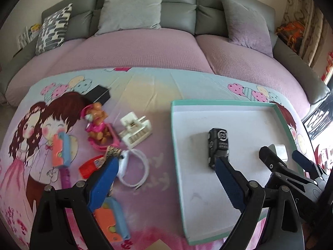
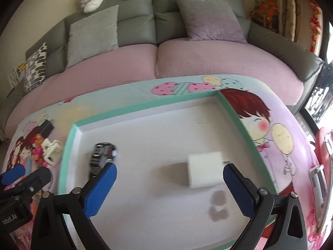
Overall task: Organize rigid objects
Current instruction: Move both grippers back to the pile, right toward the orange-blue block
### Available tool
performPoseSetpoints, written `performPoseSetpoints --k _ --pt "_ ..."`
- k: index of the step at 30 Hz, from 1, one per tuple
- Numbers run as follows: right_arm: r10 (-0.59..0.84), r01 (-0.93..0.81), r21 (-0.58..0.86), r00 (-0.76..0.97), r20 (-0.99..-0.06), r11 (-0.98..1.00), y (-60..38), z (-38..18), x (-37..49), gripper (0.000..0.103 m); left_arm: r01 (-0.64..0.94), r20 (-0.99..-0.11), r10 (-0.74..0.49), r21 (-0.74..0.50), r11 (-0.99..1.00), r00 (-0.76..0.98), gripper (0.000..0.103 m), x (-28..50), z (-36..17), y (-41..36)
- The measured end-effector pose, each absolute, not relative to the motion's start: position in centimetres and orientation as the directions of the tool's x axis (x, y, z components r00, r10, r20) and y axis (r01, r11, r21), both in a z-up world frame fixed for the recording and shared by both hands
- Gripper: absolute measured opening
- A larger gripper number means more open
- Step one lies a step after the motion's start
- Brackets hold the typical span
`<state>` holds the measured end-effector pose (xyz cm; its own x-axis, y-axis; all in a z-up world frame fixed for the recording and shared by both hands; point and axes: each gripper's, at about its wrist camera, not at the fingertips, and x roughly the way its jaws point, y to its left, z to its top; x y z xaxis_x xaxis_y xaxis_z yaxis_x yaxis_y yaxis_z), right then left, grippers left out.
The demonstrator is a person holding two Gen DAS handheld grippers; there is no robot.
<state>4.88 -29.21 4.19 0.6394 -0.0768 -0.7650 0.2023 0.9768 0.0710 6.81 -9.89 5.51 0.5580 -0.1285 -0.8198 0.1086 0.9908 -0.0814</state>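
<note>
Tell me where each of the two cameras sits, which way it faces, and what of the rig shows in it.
Left wrist: on the left gripper, angled down at the toy pile and tray; the right gripper shows at the right edge.
Right wrist: on the right gripper, angled down into the tray, with the white block ahead of its open jaws; the left gripper shows at the left edge.
Shared: tray, black toy car, block, sofa.
</note>
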Motion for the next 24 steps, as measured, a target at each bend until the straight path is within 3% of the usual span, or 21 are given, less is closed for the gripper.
performPoseSetpoints --k 7,13,24 --pt "0.119 0.022 0.178 0.664 -0.738 0.984 -22.6 5.5 5.2 0.103 -0.072 -0.858 -0.042 -0.092 0.993 0.512 0.094 6.1 4.3 -1.7" --pt "0.198 -0.105 0.171 0.639 -0.744 0.980 -16.8 5.4 4.9 0.102 -0.185 -0.892 -0.022 -0.118 0.976 0.452 0.094 5.3 1.9 4.2" --pt "0.248 -0.270 0.118 0.519 -0.818 0.956 -9.0 2.4 3.9 0.086 -0.268 -0.921 -0.037 -0.151 0.951 0.387 0.094 5.1 -0.5 7.8"
